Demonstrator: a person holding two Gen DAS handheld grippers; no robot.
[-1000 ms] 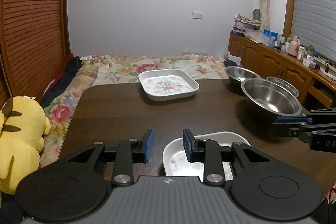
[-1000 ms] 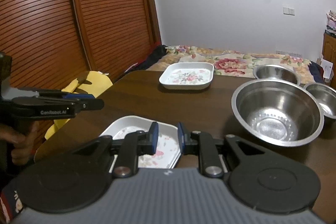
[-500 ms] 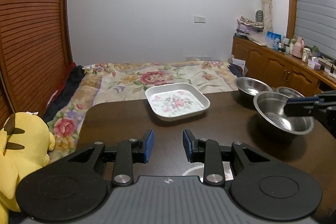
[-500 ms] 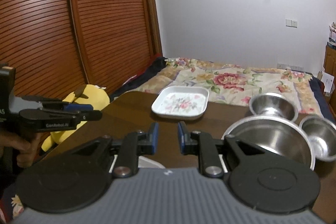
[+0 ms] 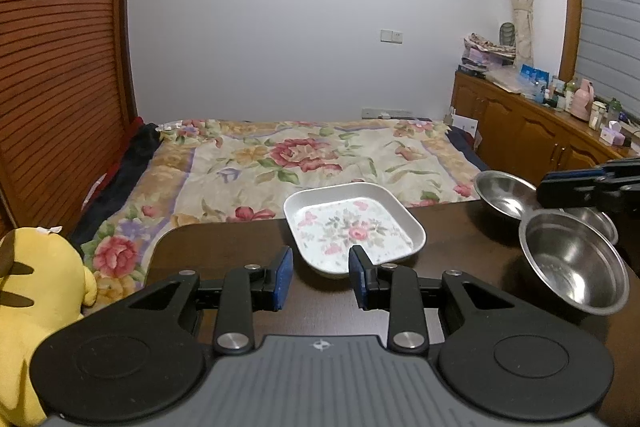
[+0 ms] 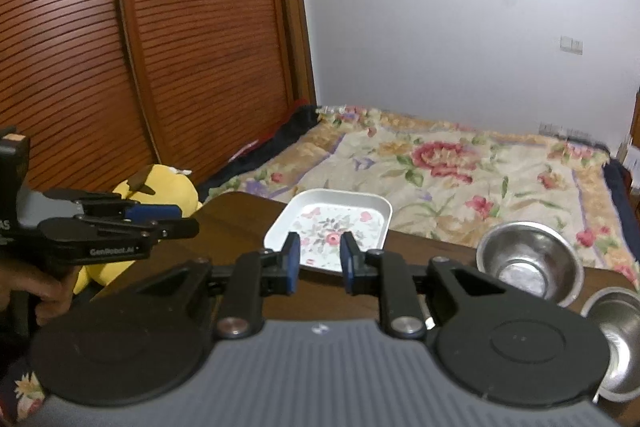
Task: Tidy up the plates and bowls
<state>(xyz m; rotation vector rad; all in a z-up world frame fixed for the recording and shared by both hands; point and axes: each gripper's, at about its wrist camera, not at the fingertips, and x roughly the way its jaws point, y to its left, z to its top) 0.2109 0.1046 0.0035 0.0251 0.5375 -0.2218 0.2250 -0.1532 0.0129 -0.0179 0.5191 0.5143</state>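
**Operator:** Left claw [image 5: 320,277] has its jaws parted with nothing between them, and the right claw [image 6: 319,263] is the same, empty and spread. I hold both above the table [image 5: 224,243], aimed forward.

**Observer:** Where is the plate from your left claw?

**Operator:** Straight ahead of it, just past the blue pads [image 5: 283,277], sitting flat on the table near the far edge. From the right claw the plate [image 6: 332,223] also lies dead ahead, framed between its pads.

**Observer:** And the bowls?

**Operator:** Ahead and to the right of the left claw: a big bowl [image 5: 572,263] nearest, a small bowl [image 5: 506,193] beyond it, and a third tucked behind the big one, mostly hidden. The right claw sees two of them low on its right.

**Observer:** How do you take the plate well?

**Operator:** I judge the near rim is the place to grip. I'd lower the left claw, slide one pad under the lip and one over it, and close only once the rim sits deep between the pads. The rim looks thin and glossy, so a shallow pinch could slip. I'd keep the right claw clear of it.

**Observer:** Which way does the plate point?

**Operator:** It's a rounded rectangle, face up. Seen from the left claw, its long axis runs away from me, skewed a little to the left, so a corner, not a flat side, faces the pads. I'd turn the wrist to meet the edge squarely.
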